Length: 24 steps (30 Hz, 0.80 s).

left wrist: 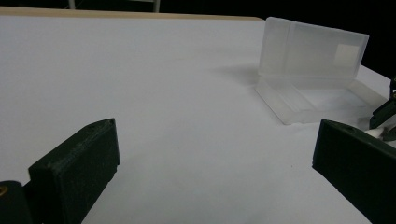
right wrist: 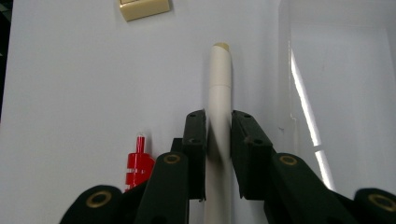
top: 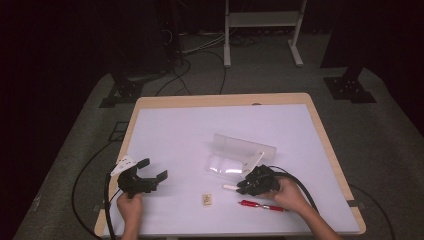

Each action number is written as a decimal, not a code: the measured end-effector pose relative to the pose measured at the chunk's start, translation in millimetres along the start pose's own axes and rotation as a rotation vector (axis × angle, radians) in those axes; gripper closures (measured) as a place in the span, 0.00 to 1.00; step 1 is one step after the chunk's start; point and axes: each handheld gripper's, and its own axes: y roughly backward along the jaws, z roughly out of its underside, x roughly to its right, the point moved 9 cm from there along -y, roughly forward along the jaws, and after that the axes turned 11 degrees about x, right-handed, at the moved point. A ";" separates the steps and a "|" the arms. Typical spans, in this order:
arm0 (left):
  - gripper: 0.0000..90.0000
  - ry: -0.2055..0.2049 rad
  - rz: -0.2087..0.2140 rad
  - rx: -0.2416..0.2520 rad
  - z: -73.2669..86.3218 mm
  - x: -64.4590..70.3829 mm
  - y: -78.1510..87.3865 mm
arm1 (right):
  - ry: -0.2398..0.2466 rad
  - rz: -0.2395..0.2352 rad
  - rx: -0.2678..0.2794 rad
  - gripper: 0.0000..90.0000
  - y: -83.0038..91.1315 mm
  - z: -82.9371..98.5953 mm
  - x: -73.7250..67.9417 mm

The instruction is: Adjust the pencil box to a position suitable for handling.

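Observation:
My right gripper (top: 243, 187) is shut on a cream-white pen (top: 230, 187) lying on the white mat, just in front of an open clear plastic case (top: 240, 152). In the right gripper view the pen (right wrist: 219, 79) runs straight out between the jaws, its tip pointing away, and my right gripper (right wrist: 218, 119) clamps its barrel. A red pen (top: 262, 205) lies near the front edge, beside the right hand; its end (right wrist: 138, 163) shows left of the jaws. My left gripper (top: 154, 169) rests at the left, open and holding nothing, its jaws wide apart (left wrist: 215, 140).
A small beige eraser (top: 206, 199) lies between the two grippers, also seen as the eraser (right wrist: 144, 8) ahead of the pen. The clear case (left wrist: 317, 70) stands with its lid upright. The table's wooden rim (top: 225, 100) borders the mat; cables trail on the floor behind.

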 end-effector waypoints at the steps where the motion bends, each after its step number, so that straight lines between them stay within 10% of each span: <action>1: 0.00 0.000 0.000 0.000 0.0 0.0 0.0 | 0.000 0.000 -0.001 0.85 -0.2 0.0 -0.2; 24: 0.00 0.000 -0.001 0.001 0.0 0.0 0.2 | -0.028 0.010 0.048 0.87 22.4 -16.9 5.2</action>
